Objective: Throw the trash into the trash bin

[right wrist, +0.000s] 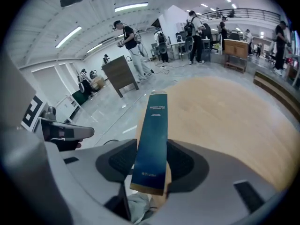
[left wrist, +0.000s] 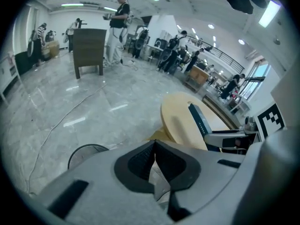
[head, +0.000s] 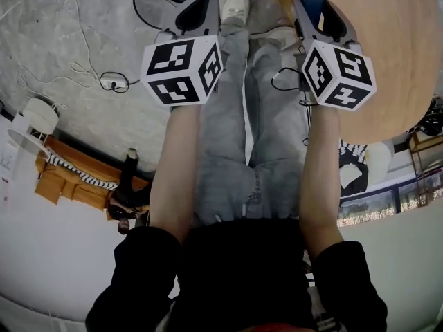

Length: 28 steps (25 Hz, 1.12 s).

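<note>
Right gripper (right wrist: 151,165) clamped on blue box (right wrist: 153,135), beside wooden surface (right wrist: 234,111). Left gripper (left wrist: 154,149) closed, empty. Bin (left wrist: 89,146) on floor, 11 o'clock ahead; box not yet dropped, delivery all remaining.

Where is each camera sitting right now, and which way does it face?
Head view: on the person's head, facing steeply down at both forearms, grey-trousered legs, the left gripper and right gripper.
Left gripper view: rides the left gripper, looking along its shut fingers over the floor to the round wooden table; the right gripper shows at right.
Right gripper view: rides the right gripper, looking along the blue box clamped in its fingers, across the table.
Shared: both gripper views show table and blue box.
</note>
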{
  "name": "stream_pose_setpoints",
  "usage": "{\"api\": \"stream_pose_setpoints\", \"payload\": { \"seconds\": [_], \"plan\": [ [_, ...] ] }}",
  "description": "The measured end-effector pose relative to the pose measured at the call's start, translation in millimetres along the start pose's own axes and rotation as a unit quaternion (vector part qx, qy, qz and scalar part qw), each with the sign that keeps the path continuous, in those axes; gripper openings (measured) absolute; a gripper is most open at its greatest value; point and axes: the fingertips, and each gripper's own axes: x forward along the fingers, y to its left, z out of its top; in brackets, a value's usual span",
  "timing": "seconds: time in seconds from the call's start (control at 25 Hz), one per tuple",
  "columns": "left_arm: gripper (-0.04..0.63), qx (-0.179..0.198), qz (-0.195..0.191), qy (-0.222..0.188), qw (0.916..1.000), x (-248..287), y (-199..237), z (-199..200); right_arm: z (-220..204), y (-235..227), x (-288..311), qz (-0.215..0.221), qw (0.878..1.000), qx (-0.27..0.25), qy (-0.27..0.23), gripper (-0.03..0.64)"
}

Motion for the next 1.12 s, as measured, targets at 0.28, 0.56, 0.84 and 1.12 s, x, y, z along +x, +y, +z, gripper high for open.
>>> {"api": "stream_pose_setpoints", "payload": {
  "seconds": [0.28, 0.56, 0.84, 1.12],
  "plan": [
    [0.009, -0.076, 0.052, -0.031, 0.9952, -26.9, 71.8, -7.3, 16.7, 76.3, 48.3, 0.068, 0.994, -0.077, 0.029, 0.198],
    [0.009, -0.154, 0.092, -0.051, 0.9824, -47.7, 125.5, -42.4, -7.4, 139.7, 96.2, 0.123, 0.979, -0.147, 0.074, 0.198],
    [0.009, -0.222, 0.134, -0.061, 0.9638, -65.0, 176.5, -94.5, -46.5, 197.7, 135.0, 0.169, 0.958, -0.202, 0.114, 0.198],
    [0.009, -0.27, 0.158, -0.066, 0.9475, -75.2, 192.7, -138.1, -85.2, 232.7, 156.4, 0.203, 0.94, -0.235, 0.144, 0.198]
  ]
}}
